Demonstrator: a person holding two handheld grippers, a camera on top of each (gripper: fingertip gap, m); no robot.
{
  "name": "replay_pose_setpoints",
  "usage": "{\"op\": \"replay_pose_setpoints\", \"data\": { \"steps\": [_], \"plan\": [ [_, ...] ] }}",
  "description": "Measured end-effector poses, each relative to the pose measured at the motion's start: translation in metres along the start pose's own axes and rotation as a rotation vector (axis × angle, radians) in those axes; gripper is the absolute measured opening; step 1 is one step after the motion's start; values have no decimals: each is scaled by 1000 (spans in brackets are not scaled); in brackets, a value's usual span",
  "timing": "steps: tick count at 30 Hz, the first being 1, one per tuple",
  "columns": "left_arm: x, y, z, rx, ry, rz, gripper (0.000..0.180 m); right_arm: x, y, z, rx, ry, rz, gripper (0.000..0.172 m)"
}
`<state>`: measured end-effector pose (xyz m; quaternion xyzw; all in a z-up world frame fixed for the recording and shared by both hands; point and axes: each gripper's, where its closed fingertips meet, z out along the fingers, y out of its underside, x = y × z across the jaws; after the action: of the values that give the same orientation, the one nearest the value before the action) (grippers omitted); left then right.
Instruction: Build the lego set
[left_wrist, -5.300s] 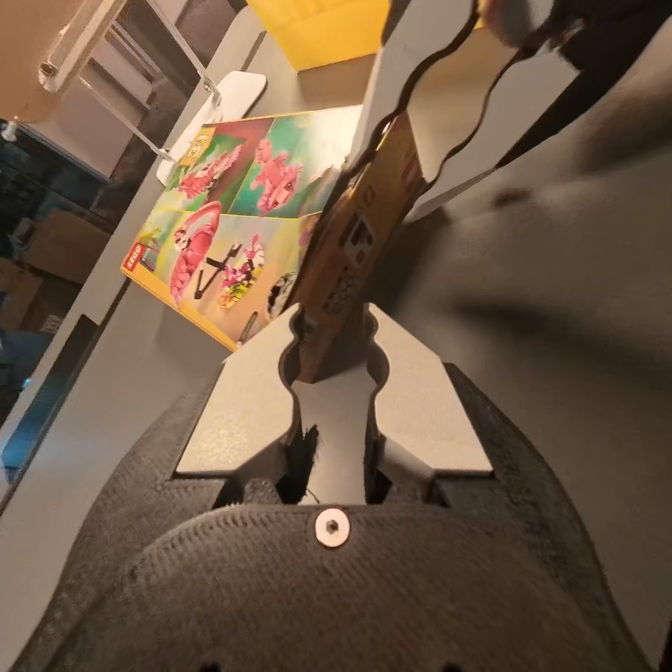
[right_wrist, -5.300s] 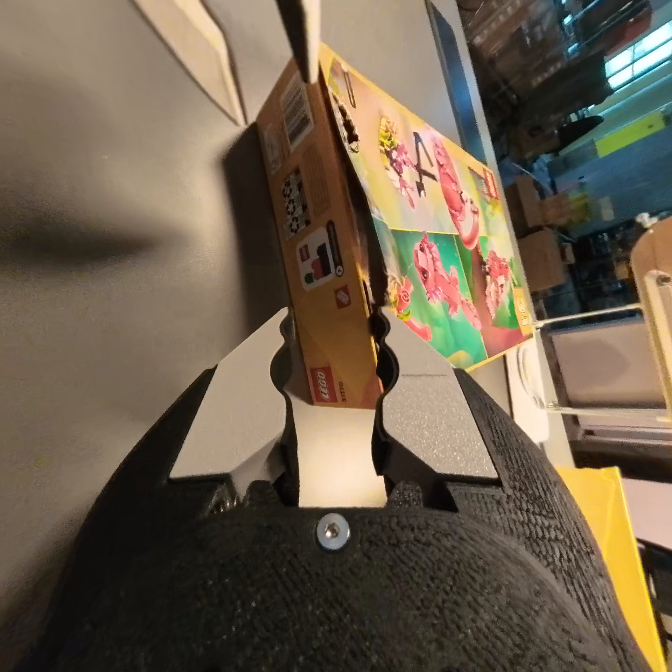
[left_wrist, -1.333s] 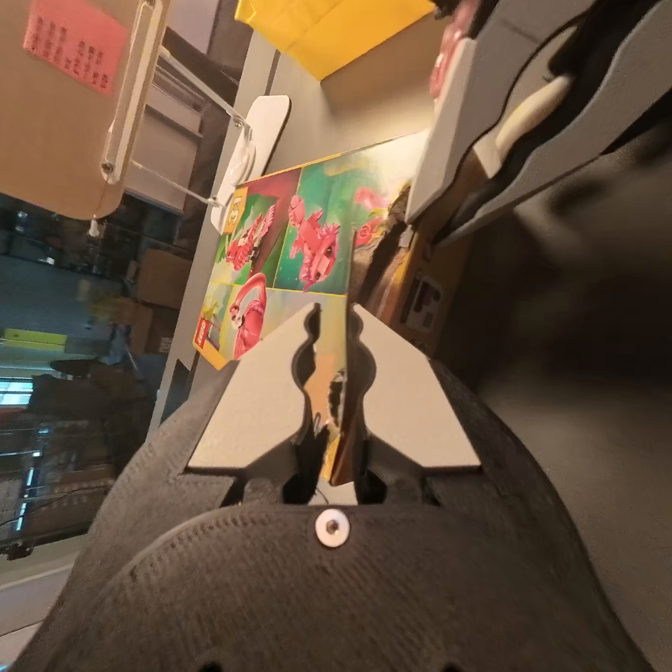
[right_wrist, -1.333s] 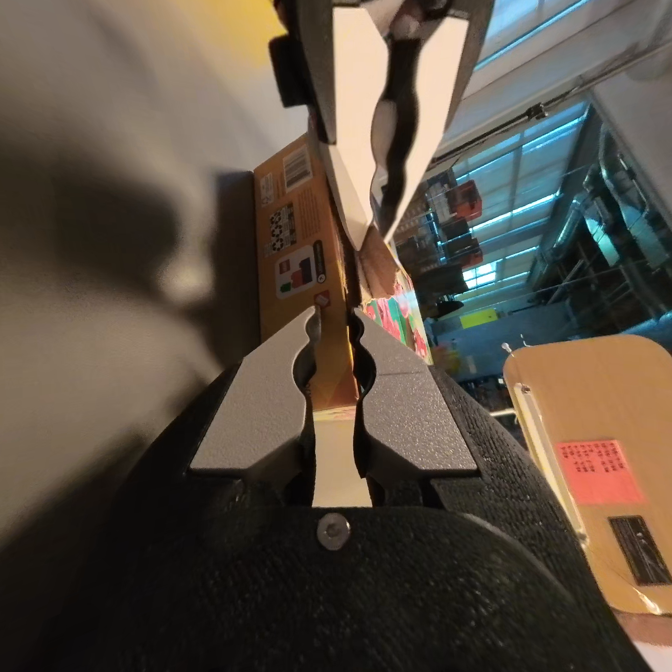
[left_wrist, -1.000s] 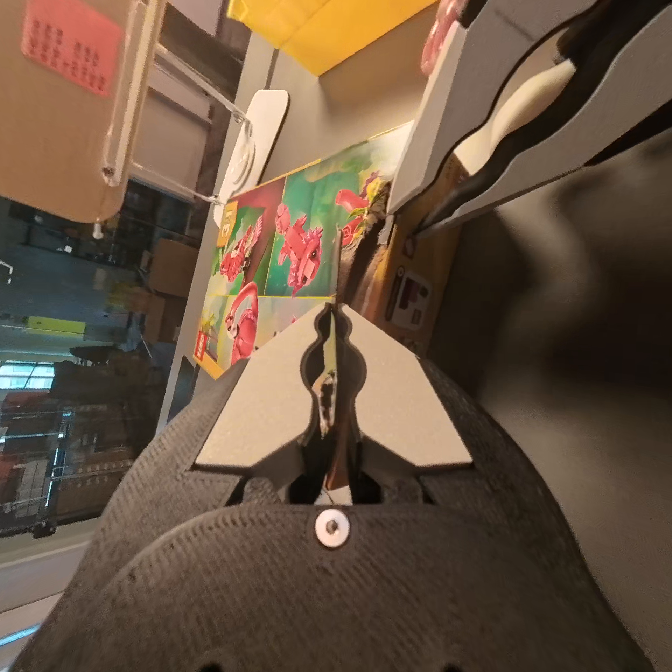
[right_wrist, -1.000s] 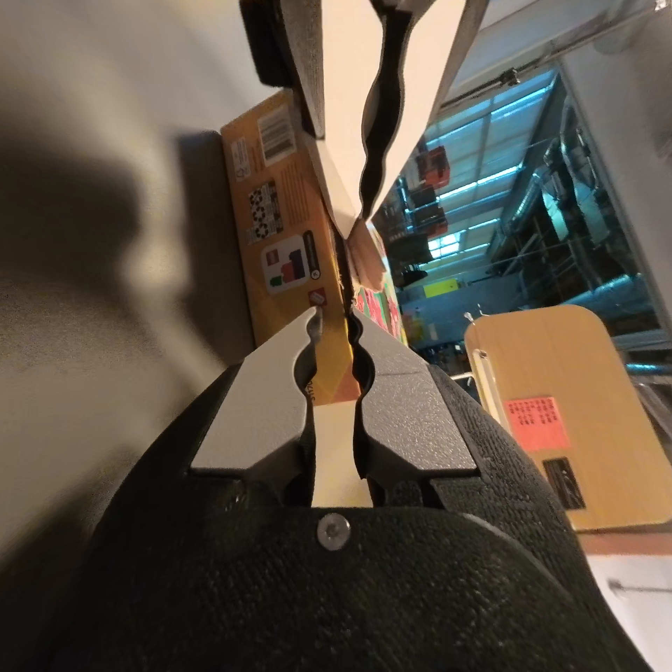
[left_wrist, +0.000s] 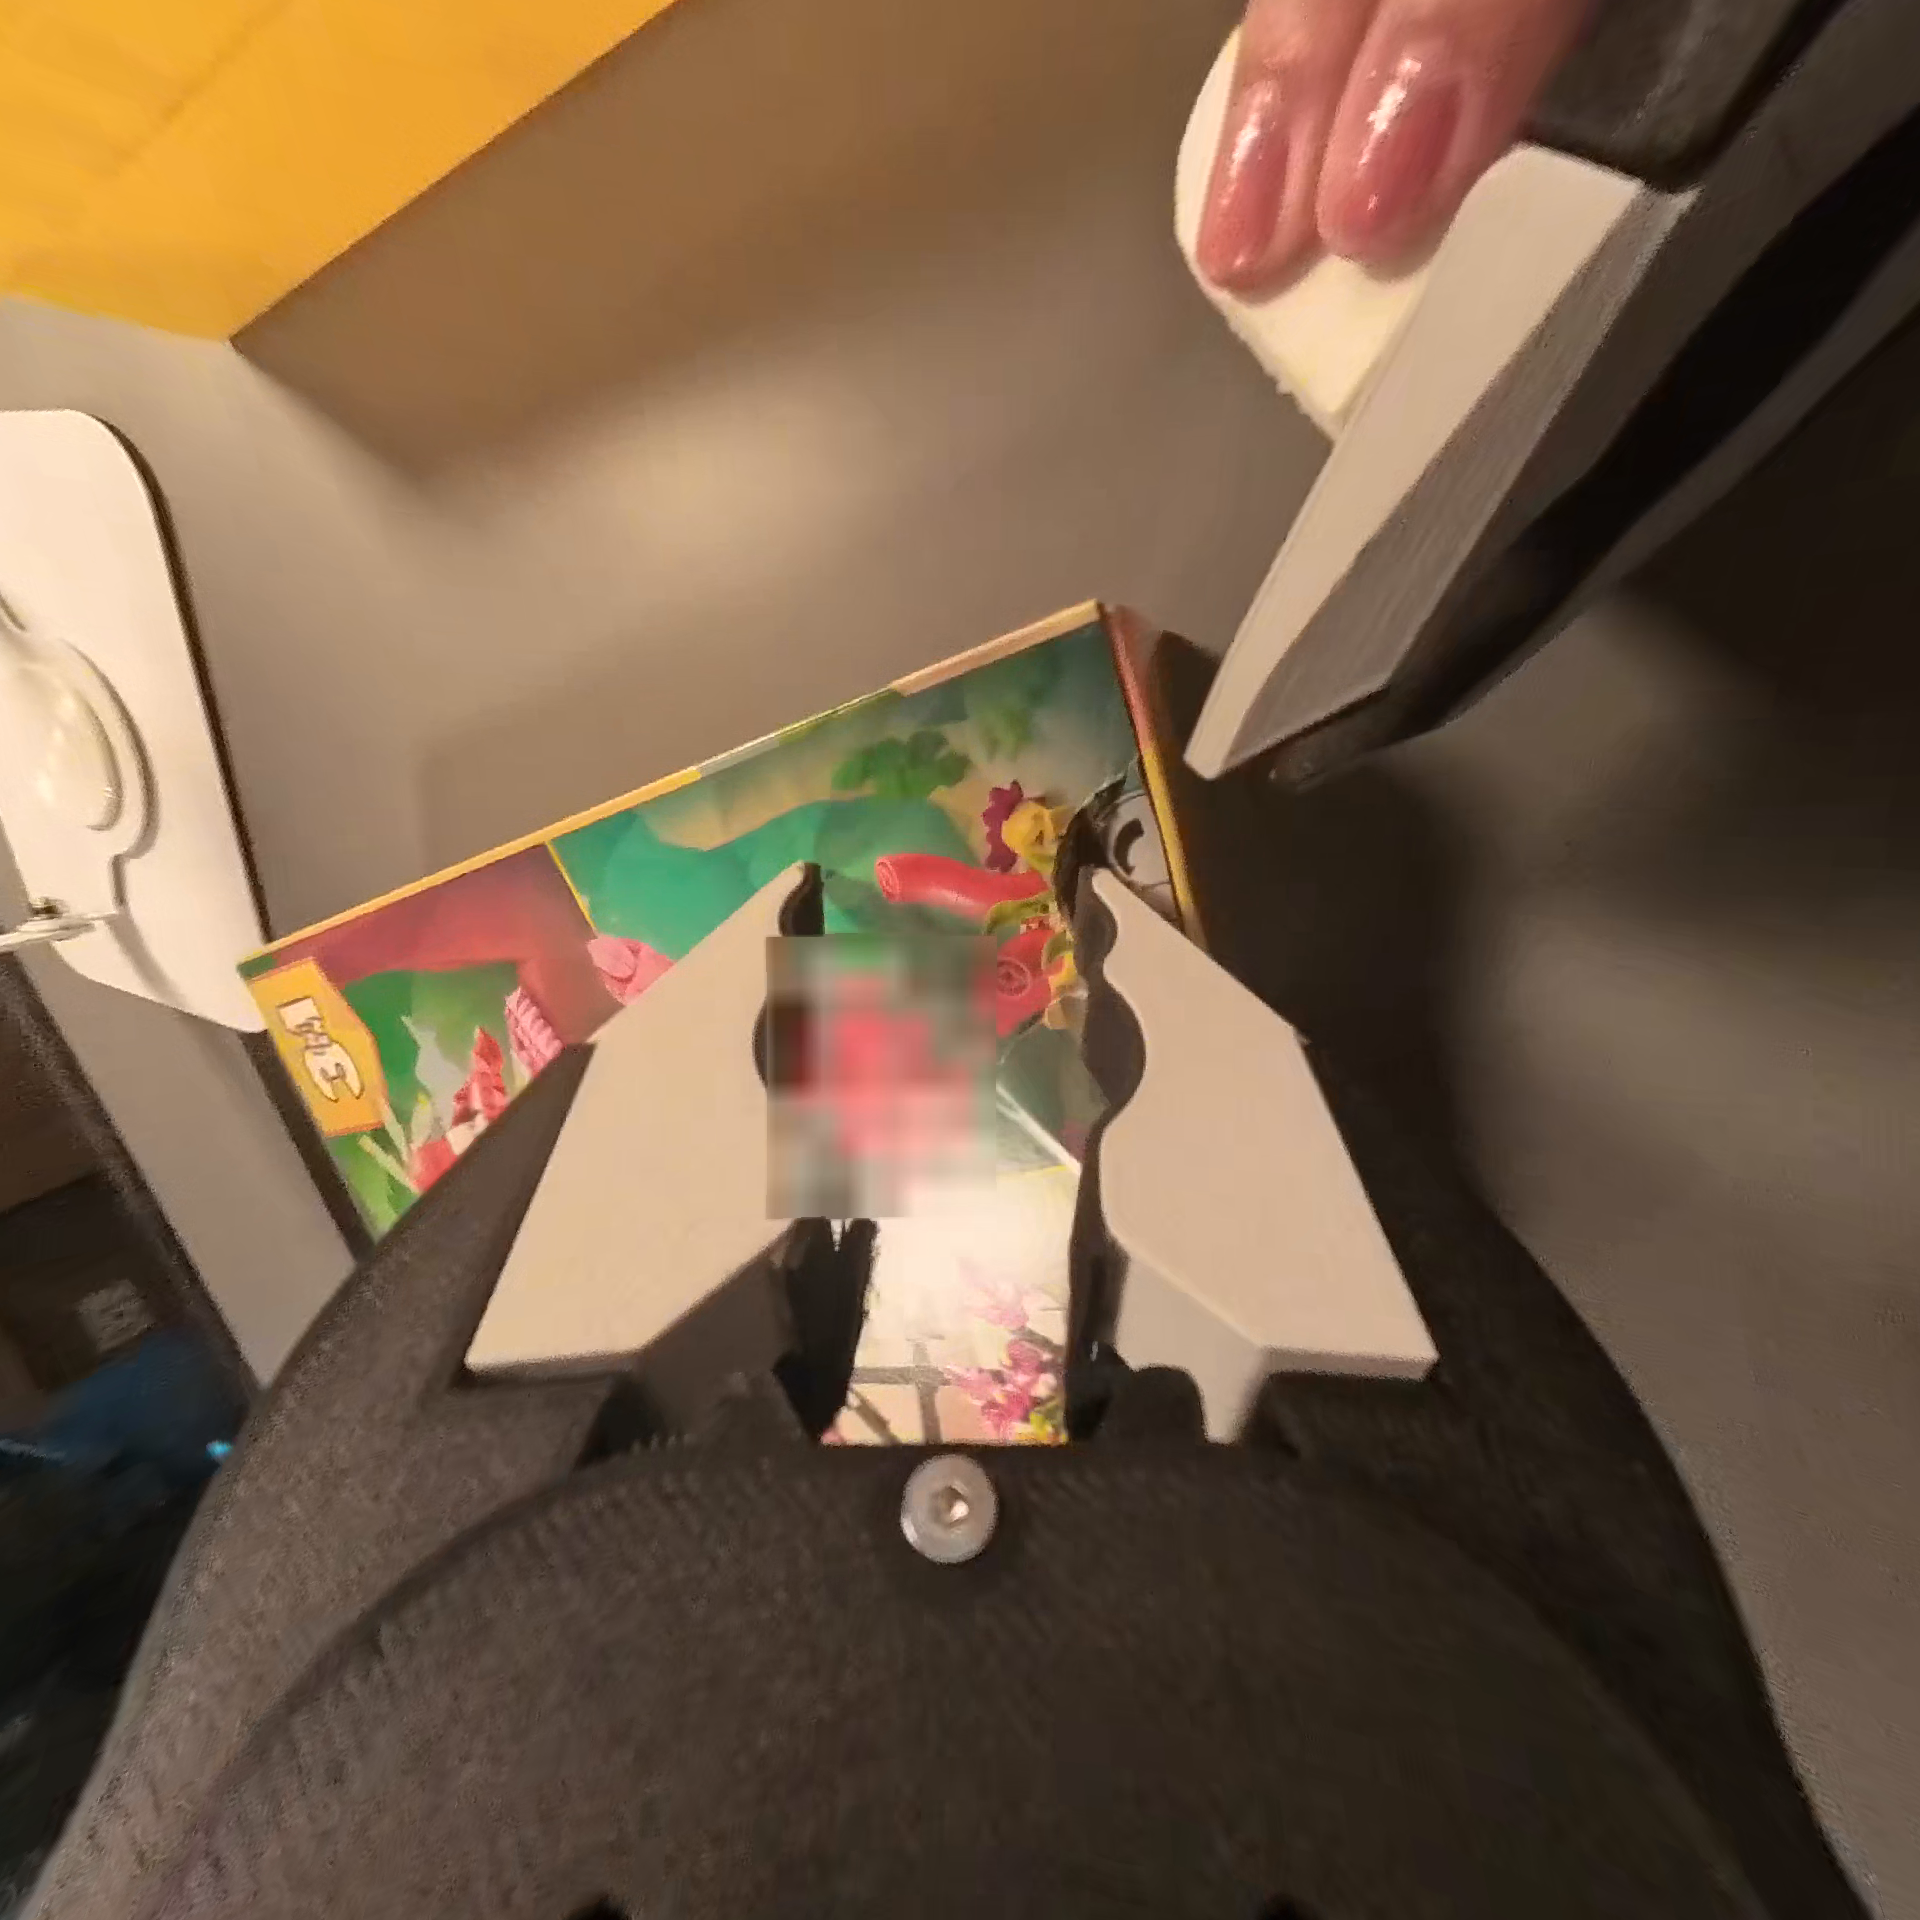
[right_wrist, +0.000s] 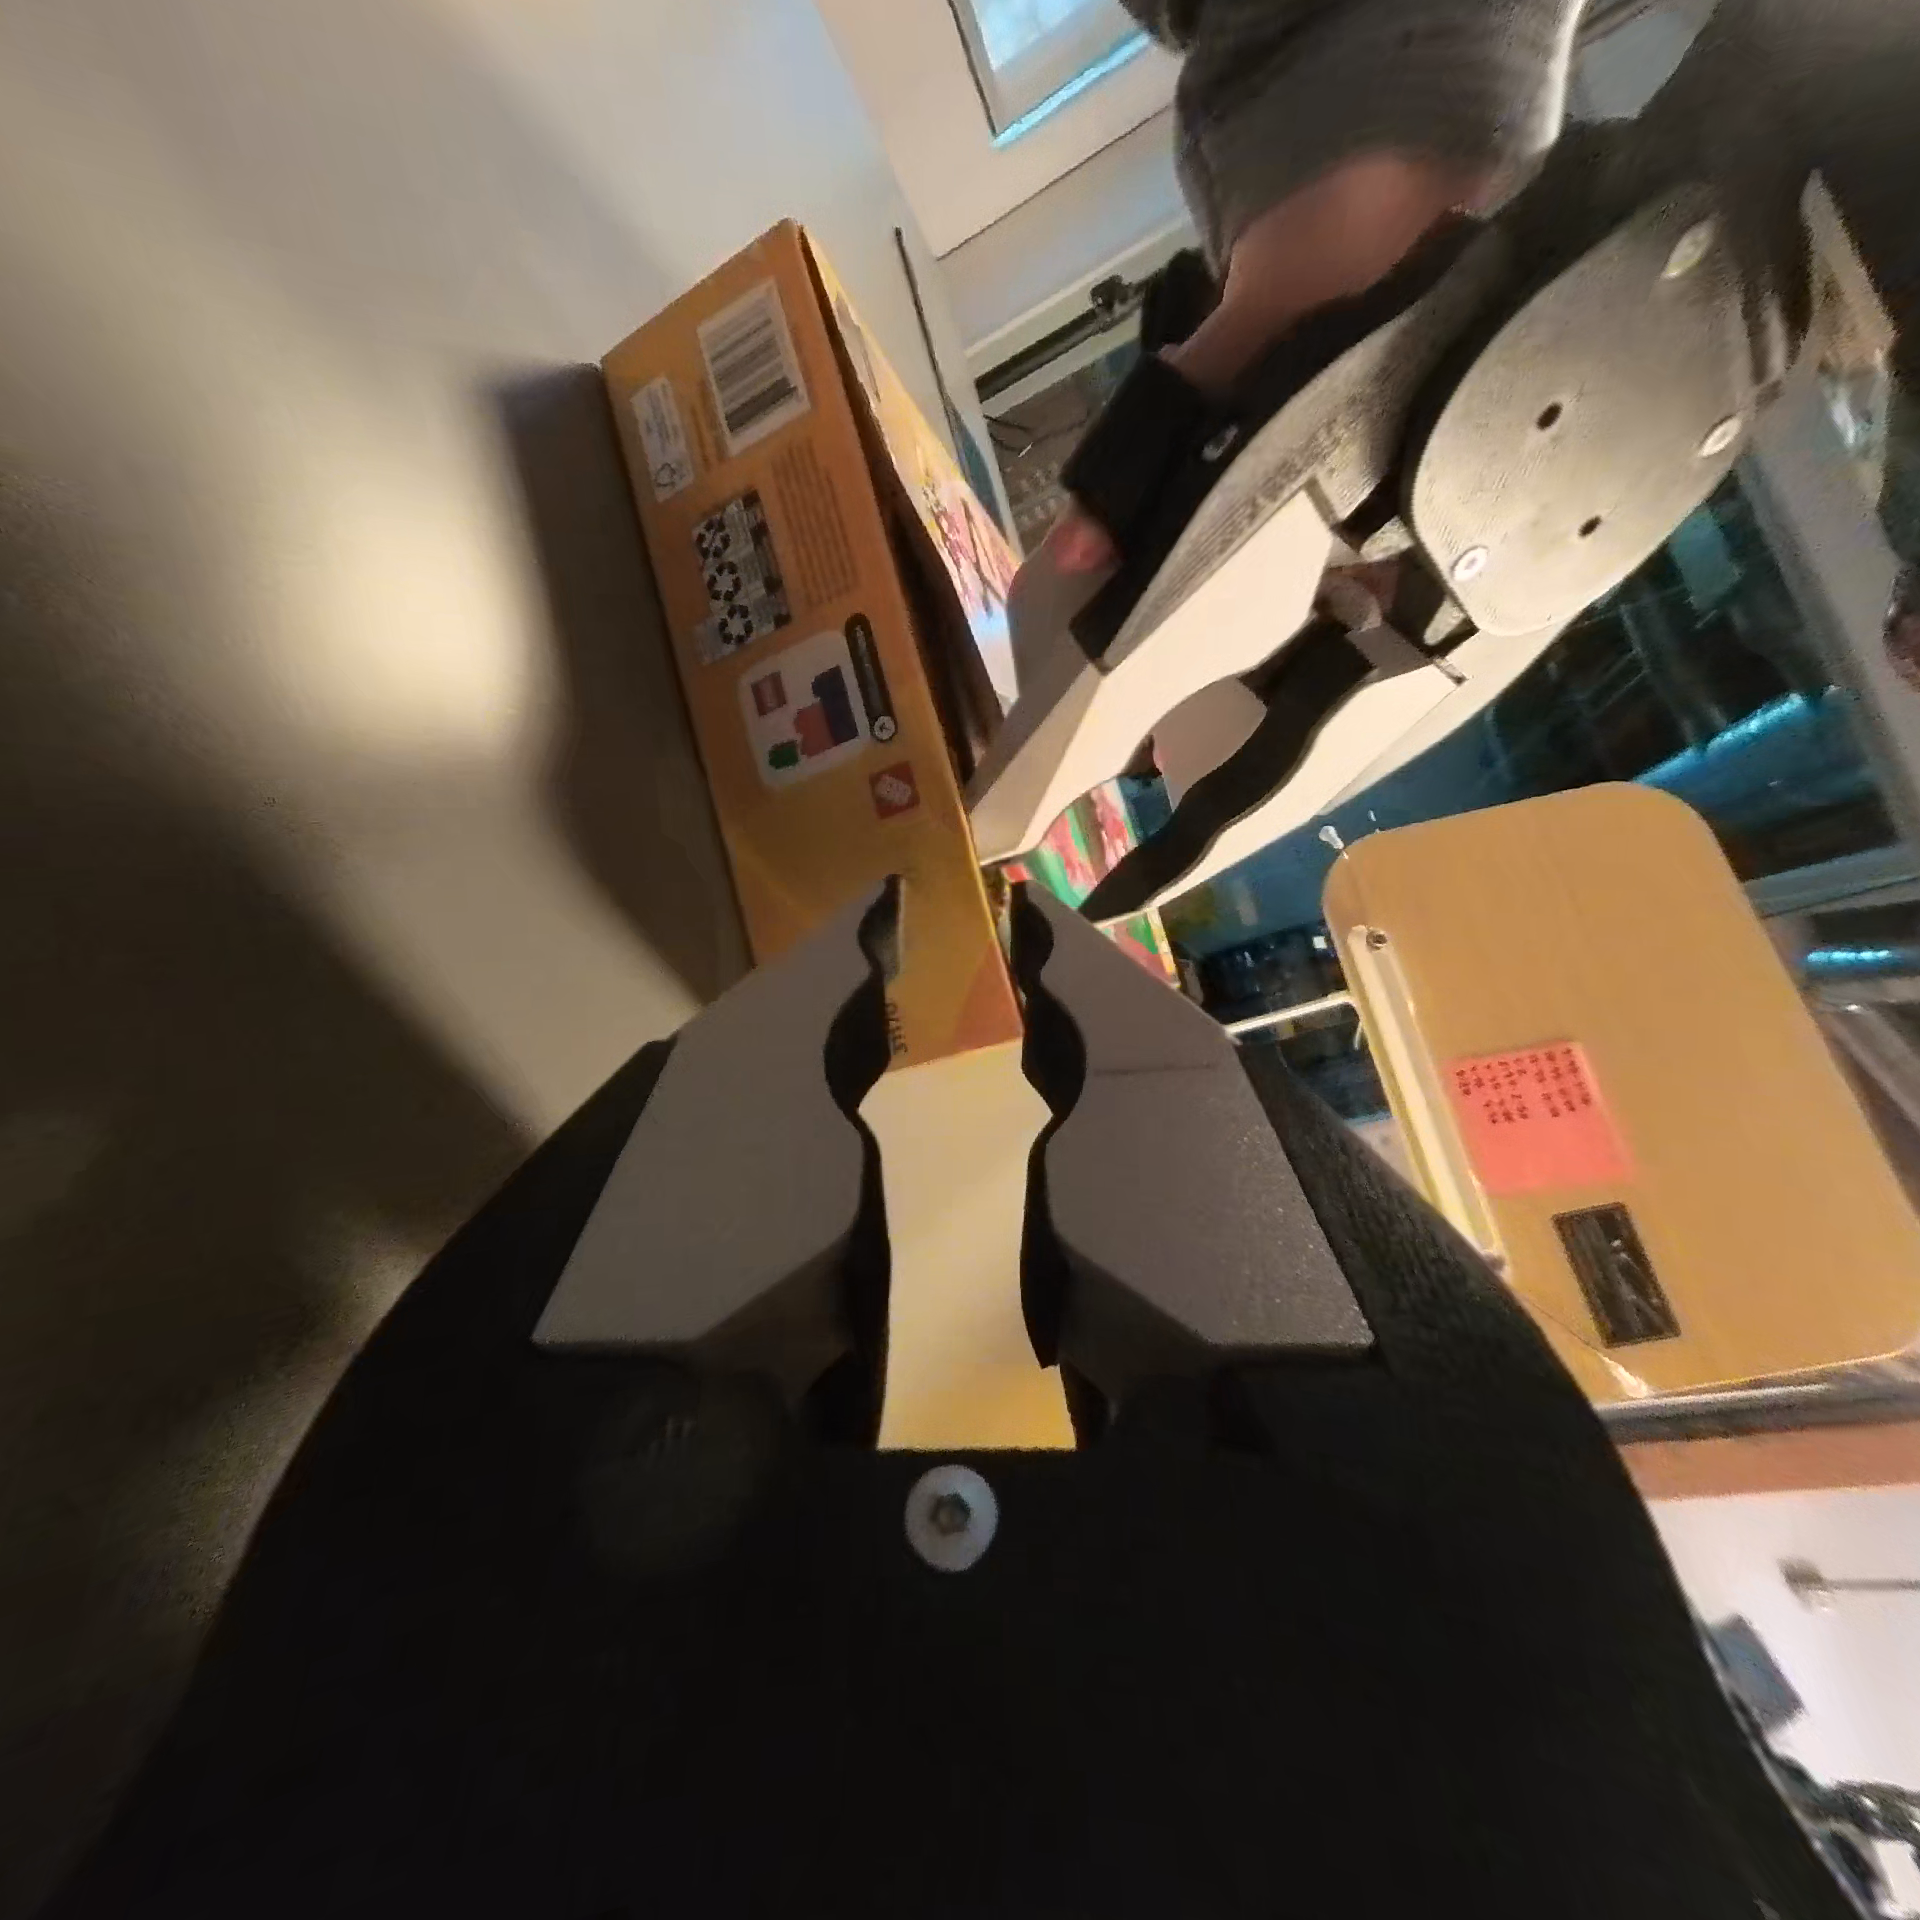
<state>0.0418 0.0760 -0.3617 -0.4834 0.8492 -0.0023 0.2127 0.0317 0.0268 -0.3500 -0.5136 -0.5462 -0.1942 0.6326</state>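
Left wrist view: the left gripper (left_wrist: 945, 878) is seen spread wide and empty over the printed box (left_wrist: 727, 831) on the grey table (left_wrist: 727, 416), while the right gripper (right_wrist: 951, 888) is set narrowly about its orange end, contact unclear, so a deeper, squarer bite is judged wise.

left hand-held gripper (left_wrist: 945, 883): jaws spread wide | right hand-held gripper (right_wrist: 954, 902): jaws narrowly apart

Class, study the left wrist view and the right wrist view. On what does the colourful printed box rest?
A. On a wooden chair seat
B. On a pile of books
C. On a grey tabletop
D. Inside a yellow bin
C. In the left wrist view the printed box lies flat on the grey tabletop, which spreads out past its edges.
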Motion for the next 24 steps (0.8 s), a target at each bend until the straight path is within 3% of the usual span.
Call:
{"op": "replay_pose_setpoints", "data": {
  "steps": [13, 19, 24],
  "plan": [
    [-8, -9, 10, 117, -131, -55, 44, -8, 4, 9, -24, -64, 92, 40],
    [-11, -16, 6, 127, -251, 80, 20, -6, 18, 15, -114, -41, 74, 41],
    [-17, -19, 5, 148, -371, 127, 12, -1, 24, 18, -157, -23, 84, 36]
  ]
}}
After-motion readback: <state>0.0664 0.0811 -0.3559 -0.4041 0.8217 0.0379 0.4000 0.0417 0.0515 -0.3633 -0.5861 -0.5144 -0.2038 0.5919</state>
